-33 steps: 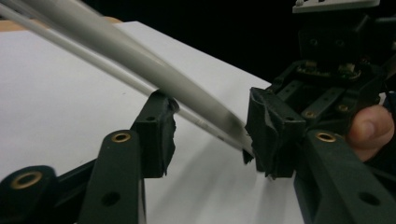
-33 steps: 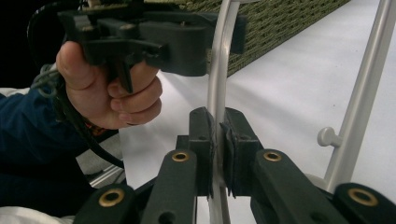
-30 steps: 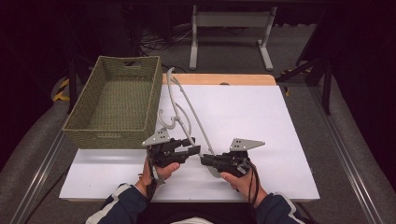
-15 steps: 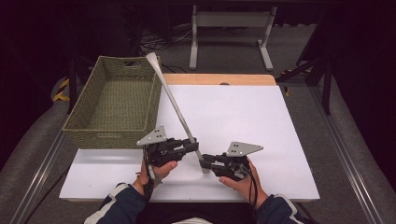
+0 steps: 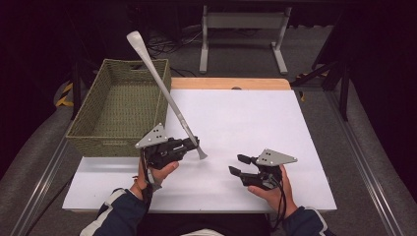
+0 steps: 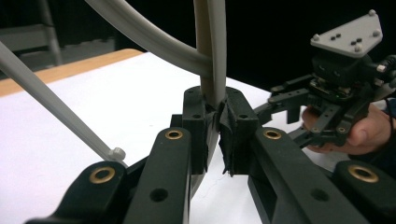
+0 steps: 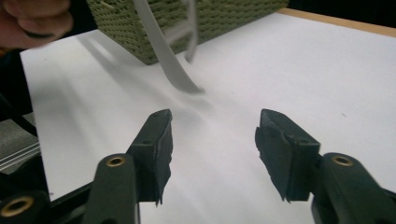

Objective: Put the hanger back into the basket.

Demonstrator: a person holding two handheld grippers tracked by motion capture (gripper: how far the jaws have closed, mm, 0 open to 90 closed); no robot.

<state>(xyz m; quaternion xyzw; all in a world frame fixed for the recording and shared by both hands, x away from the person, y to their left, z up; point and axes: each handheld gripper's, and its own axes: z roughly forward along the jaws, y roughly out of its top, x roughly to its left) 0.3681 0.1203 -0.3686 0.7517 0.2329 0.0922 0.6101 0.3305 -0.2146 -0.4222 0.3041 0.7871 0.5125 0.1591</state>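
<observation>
— Two hand-held grippers; what do you see?
— My left hand-held gripper (image 5: 196, 143) clamps a grey hanger (image 5: 162, 91), tilted over the woven basket (image 5: 118, 110). My right hand-held gripper (image 5: 237, 164) gapes empty above the white worktop (image 5: 246, 118).

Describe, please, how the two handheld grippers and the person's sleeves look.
Both the left gripper and the right gripper are black, each with two jaws on linked bars with brass-coloured pivots and a grey three-cornered plate with small screws on top. A dark cable trails from each toward the person. The sleeves are dark navy with white patches near the cuffs.
</observation>
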